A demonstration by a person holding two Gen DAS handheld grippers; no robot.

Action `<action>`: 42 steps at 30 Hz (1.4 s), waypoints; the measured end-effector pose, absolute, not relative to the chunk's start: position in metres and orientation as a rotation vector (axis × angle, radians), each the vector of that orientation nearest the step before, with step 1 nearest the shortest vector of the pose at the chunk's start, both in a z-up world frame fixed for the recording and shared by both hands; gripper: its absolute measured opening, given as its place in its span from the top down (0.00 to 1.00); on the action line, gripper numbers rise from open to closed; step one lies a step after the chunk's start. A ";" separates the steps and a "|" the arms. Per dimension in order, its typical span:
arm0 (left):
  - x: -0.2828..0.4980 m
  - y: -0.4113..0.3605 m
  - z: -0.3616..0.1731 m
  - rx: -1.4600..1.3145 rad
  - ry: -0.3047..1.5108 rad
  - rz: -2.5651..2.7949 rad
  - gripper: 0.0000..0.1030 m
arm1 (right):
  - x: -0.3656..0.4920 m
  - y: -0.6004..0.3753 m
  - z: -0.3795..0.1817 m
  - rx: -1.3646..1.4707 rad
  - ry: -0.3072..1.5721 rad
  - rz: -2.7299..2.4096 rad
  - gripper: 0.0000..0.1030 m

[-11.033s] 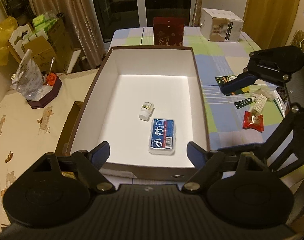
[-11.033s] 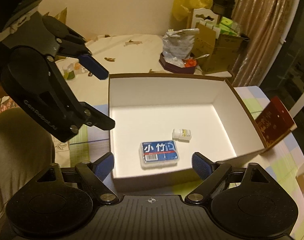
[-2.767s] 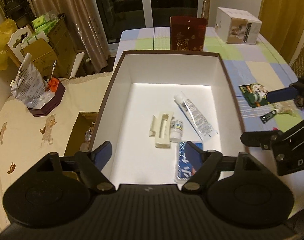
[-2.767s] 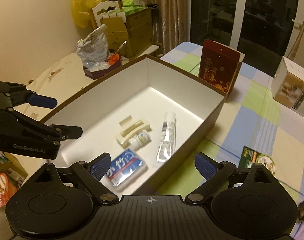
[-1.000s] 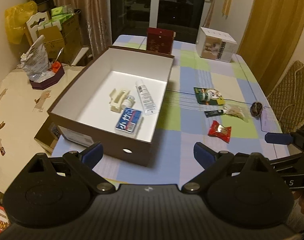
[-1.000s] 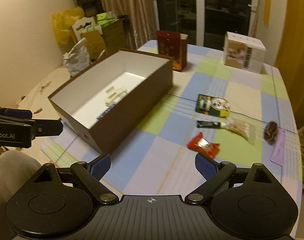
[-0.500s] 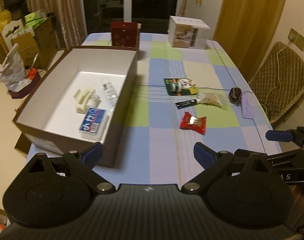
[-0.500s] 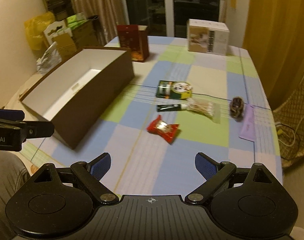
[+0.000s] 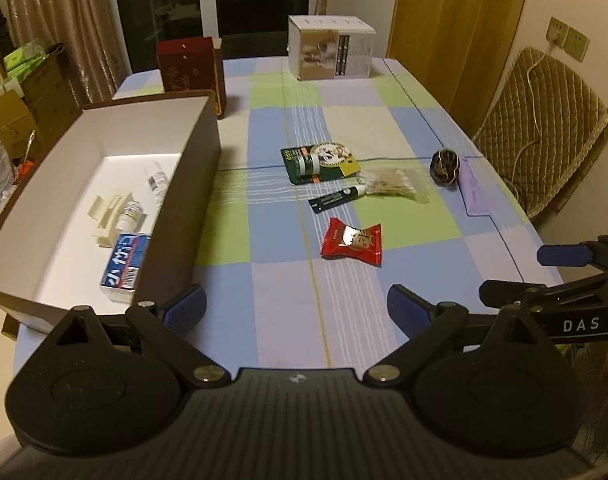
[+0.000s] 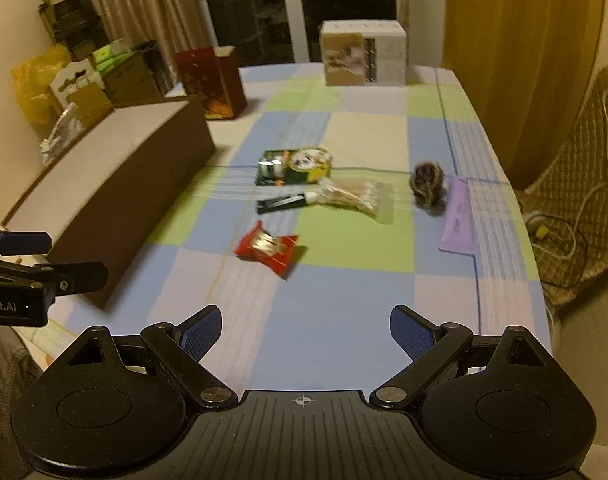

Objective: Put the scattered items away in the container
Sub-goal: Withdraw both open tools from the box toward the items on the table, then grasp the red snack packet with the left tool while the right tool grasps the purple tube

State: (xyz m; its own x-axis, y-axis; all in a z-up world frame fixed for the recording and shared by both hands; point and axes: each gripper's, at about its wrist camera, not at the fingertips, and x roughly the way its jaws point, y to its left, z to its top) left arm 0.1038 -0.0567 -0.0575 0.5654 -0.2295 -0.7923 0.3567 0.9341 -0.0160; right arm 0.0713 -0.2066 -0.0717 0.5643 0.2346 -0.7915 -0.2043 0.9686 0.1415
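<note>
Both claws, left claw (image 9: pixel 295 306) and right claw (image 10: pixel 306 330), gape wide, empty, over bare tablecloth (image 9: pixel 287 320) between box (image 9: pixel 191 184) and table edge.

Checked cloth over table (image 9: pixel 287 280); glossy red foil wrapper (image 9: pixel 352 242); matt cardboard box (image 9: pixel 171 216), white inside; matt black plastic tongs (image 10: pixel 304 334).

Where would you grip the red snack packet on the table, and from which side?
Across the puffed middle of the red snack packet, coming straight down from above with a wide-open gripper. It lies flat on the tablecloth with crimped ends pointing left and right, clear of the black tube, so fingers should close across its narrow width.
</note>
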 end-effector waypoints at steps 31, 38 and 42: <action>0.190 -0.136 -0.159 0.302 0.996 -0.561 0.22 | 0.156 -0.292 -0.146 0.153 1.053 0.086 0.07; 0.211 -0.146 -0.174 0.324 0.993 -0.597 0.22 | 0.183 -0.309 -0.155 0.157 1.042 0.053 0.07; 0.224 -0.154 -0.183 0.331 1.002 -0.617 0.28 | 0.196 -0.318 -0.157 0.175 1.037 0.045 0.07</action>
State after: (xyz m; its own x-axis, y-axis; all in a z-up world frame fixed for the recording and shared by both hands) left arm 0.2241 -0.1541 -0.1826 0.3897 -0.3281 -0.8605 0.6203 0.7842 -0.0180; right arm 0.1959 -0.3183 -0.1571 0.5095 0.1202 -0.8520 0.0452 0.9851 0.1661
